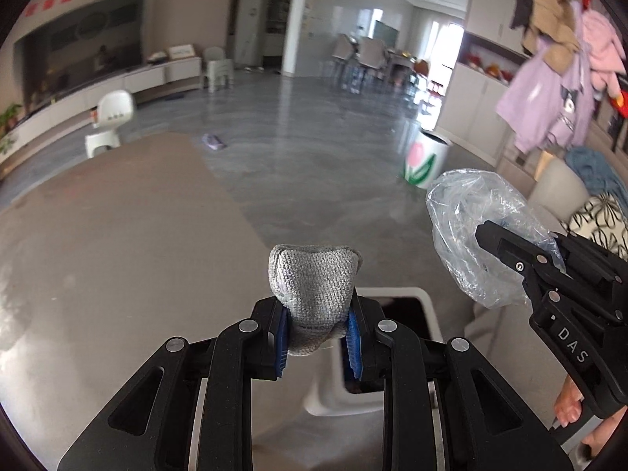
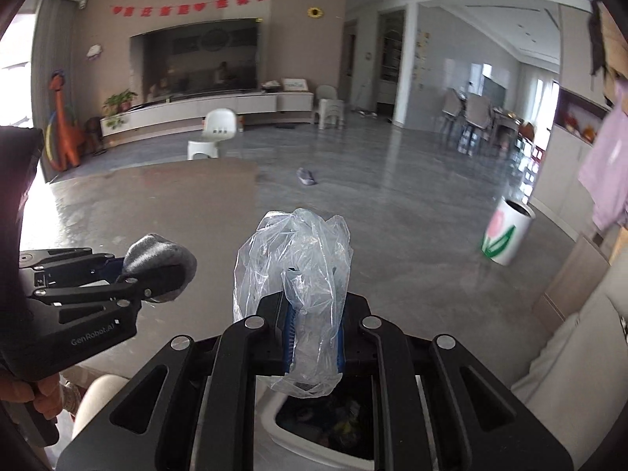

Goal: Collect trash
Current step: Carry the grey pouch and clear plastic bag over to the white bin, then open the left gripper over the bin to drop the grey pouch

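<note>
My left gripper [image 1: 316,333] is shut on a grey knitted cloth [image 1: 314,290] and holds it above a white trash bin [image 1: 428,310] on the floor. My right gripper [image 2: 314,337] is shut on a crumpled clear plastic bag [image 2: 298,259], held over the same bin [image 2: 271,416], which has dark trash inside. In the left wrist view the right gripper [image 1: 510,251] with the bag [image 1: 467,227] is to the right. In the right wrist view the left gripper [image 2: 129,271] with the cloth [image 2: 161,255] is at the left.
A brown table top [image 1: 117,235] lies ahead on the left. A white cup with a tulip print [image 1: 426,159] stands on the grey floor to the right. A small purple item [image 2: 306,176] lies on the floor. A white child's chair [image 2: 214,133] stands beyond the table. Clothes [image 1: 549,90] hang at right.
</note>
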